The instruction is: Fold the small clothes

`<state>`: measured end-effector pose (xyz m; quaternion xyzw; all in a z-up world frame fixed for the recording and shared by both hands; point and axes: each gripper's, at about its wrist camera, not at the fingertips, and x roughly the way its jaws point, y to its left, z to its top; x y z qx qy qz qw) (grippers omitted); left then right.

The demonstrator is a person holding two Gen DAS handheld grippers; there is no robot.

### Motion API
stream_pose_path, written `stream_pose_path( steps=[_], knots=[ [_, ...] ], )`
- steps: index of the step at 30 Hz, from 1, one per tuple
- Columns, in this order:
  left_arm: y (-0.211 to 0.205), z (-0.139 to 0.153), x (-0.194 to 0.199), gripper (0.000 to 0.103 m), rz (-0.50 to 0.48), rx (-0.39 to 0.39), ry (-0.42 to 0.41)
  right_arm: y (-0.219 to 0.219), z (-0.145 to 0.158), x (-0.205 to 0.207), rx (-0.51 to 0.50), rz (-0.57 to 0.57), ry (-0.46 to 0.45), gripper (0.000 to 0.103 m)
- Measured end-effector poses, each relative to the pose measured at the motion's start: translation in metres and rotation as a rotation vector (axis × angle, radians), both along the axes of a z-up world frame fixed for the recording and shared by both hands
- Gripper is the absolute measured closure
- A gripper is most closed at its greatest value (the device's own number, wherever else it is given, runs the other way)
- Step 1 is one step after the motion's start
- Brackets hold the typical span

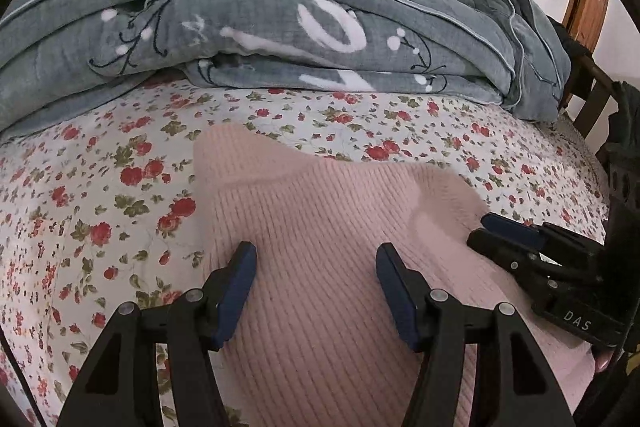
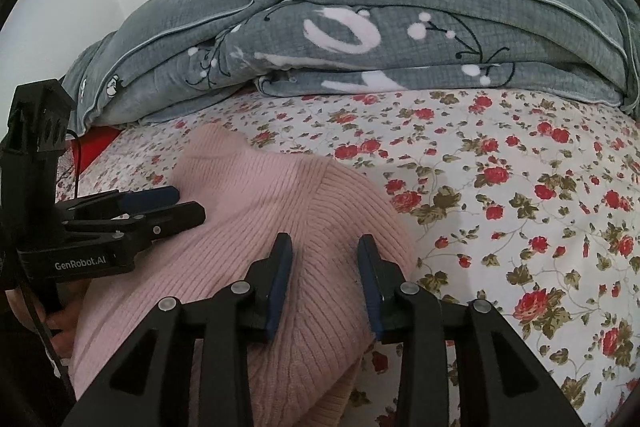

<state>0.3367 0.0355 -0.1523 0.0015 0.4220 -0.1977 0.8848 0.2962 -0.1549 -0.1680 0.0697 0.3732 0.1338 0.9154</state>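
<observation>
Left gripper (image 1: 316,255) is low over the pink sweater (image 1: 328,247), jaws apart with a wide gap, blue pads clear of each other and nothing pinched between them. The ribbed knit runs under and beyond both fingers; whether the tips press into it I cannot tell. So that one is released.

Right gripper (image 2: 325,247) sits over the right-hand part of the same sweater (image 2: 280,211), its gap narrower than the left's but daylight plainly shows between the pads, and knit fabric shows through the gap. No fold of cloth is caught there, so it is released too. From the left wrist view you can see it from the side, coming in at the sweater's right edge (image 1: 508,231), fingers close together and lying just over the fabric.

From the right wrist view the left gripper (image 2: 176,203) comes in from the left, fingers level and reaching over the sweater's left side. A bit of hand (image 2: 60,323) shows below it, wrapped round the handle.

The sweater lies on the floral sheet (image 1: 100,195), in the near middle of the bed, bunched into a rounded heap with a rib-knit edge curving across its right side. It lies between the two grippers and partly beneath both.

Behind it, well apart, a grey quilt (image 1: 280,27) with white and dark embroidery is piled in loose folds along the back of the bed against a pale wall. At the far right of the left view a wooden frame (image 1: 588,7) rises.
</observation>
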Motion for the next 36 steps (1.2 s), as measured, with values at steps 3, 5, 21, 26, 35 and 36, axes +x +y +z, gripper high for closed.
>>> stream_pose_path(
  steps=[3, 5, 21, 26, 35, 36],
  knots=[
    [0.0, 0.001, -0.003, 0.043, 0.006, -0.002, 0.001, -0.001, 0.001, -0.001, 0.003, 0.001, -0.003, 0.068],
    [0.001, 0.004, -0.008, 0.042, 0.008, 0.004, -0.003, -0.003, 0.003, -0.001, 0.011, 0.005, 0.001, 0.068],
    [0.008, 0.024, -0.126, 0.036, 0.007, 0.003, -0.019, -0.012, 0.015, -0.125, 0.008, 0.004, -0.004, 0.064],
    [0.022, 0.016, -0.16, 0.036, 0.064, -0.045, 0.082, -0.017, 0.03, -0.16, -0.039, -0.081, 0.014, 0.064],
    [0.012, 0.071, -0.228, 0.03, 0.138, -0.014, -0.018, -0.043, 0.084, -0.225, -0.062, -0.232, -0.002, 0.06],
    [0.009, 0.077, -0.234, 0.03, 0.145, -0.006, -0.032, -0.044, 0.091, -0.231, -0.075, -0.239, -0.015, 0.059]
  ],
)
